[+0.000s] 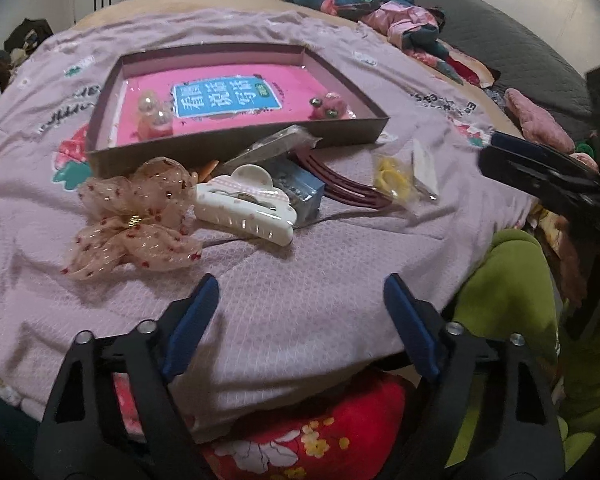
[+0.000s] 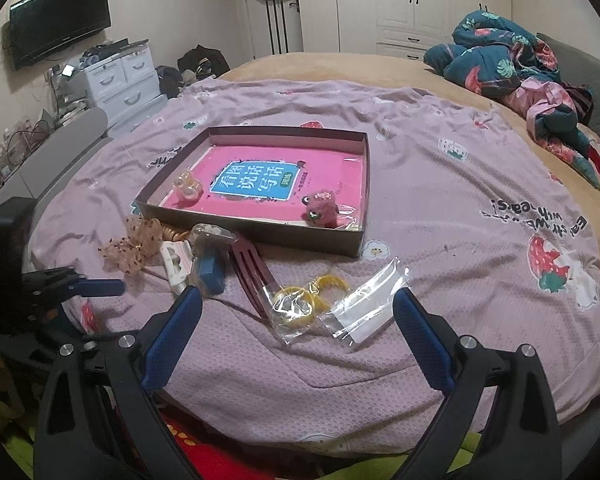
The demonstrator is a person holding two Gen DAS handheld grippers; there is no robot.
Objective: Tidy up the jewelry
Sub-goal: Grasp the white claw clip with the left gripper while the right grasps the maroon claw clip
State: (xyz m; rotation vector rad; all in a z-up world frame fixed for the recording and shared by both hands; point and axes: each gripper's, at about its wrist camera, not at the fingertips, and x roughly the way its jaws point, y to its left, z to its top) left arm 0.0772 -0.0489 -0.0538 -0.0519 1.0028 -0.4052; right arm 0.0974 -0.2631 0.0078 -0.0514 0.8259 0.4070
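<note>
A shallow dark box (image 1: 236,142) (image 2: 260,232) with a pink book inside lies on the lilac blanket. In it sit a clear pearl hair tie (image 1: 154,114) (image 2: 187,186) and a pink fuzzy hair tie (image 1: 332,106) (image 2: 322,208). In front lie a sheer beige bow (image 1: 136,220) (image 2: 134,246), a white claw clip (image 1: 246,208) (image 2: 176,266), a blue box (image 1: 300,192) (image 2: 211,270), a maroon comb (image 1: 352,188) (image 2: 252,276) and bagged yellow coil ties (image 1: 392,178) (image 2: 296,306). My left gripper (image 1: 300,320) (image 2: 100,286) is open and empty. My right gripper (image 2: 296,336) is open and empty, just short of the yellow ties.
An empty clear bag (image 2: 364,308) lies right of the yellow ties. A rumpled dark floral quilt (image 2: 512,64) lies at the far right of the bed. A drawer unit (image 2: 120,80) and wall TV (image 2: 60,20) stand at left. The blanket's near edge (image 1: 300,384) is under my grippers.
</note>
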